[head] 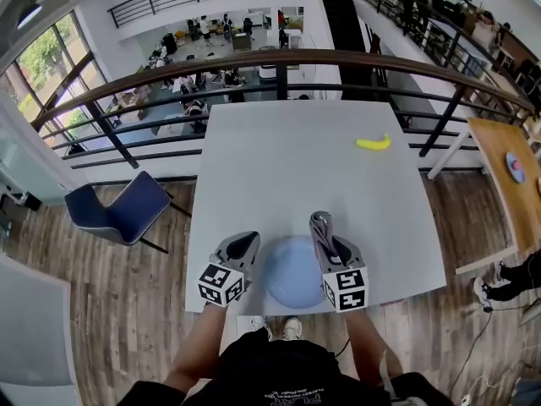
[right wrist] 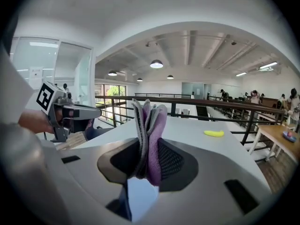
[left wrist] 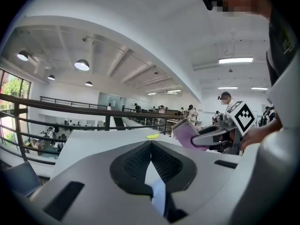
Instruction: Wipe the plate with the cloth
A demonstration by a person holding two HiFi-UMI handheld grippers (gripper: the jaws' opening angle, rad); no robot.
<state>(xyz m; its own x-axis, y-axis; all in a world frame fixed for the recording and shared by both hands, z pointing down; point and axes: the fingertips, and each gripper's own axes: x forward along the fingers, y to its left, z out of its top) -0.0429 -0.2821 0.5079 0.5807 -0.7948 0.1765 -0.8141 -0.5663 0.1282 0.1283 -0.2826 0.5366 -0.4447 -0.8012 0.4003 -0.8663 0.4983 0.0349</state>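
Note:
A pale blue plate [head: 292, 273] lies on the white table [head: 296, 159] near its front edge, between my two grippers. My right gripper [head: 324, 227] is over the plate's right rim, shut on a folded grey and purple cloth [head: 321, 223] that sticks up from the jaws [right wrist: 150, 118]. My left gripper [head: 243, 245] is at the plate's left rim with its jaws shut, pads touching [left wrist: 151, 143]. Nothing shows between them. In each gripper view a patch of the blue plate [left wrist: 157, 189] [right wrist: 138, 196] shows below the jaws. The left gripper view also shows the cloth [left wrist: 185, 132].
A yellow banana [head: 373, 143] lies at the table's far right. A railing [head: 279, 57] runs behind the table above a lower floor. A blue chair [head: 127, 208] stands to the left, and a wooden table [head: 507, 176] to the right.

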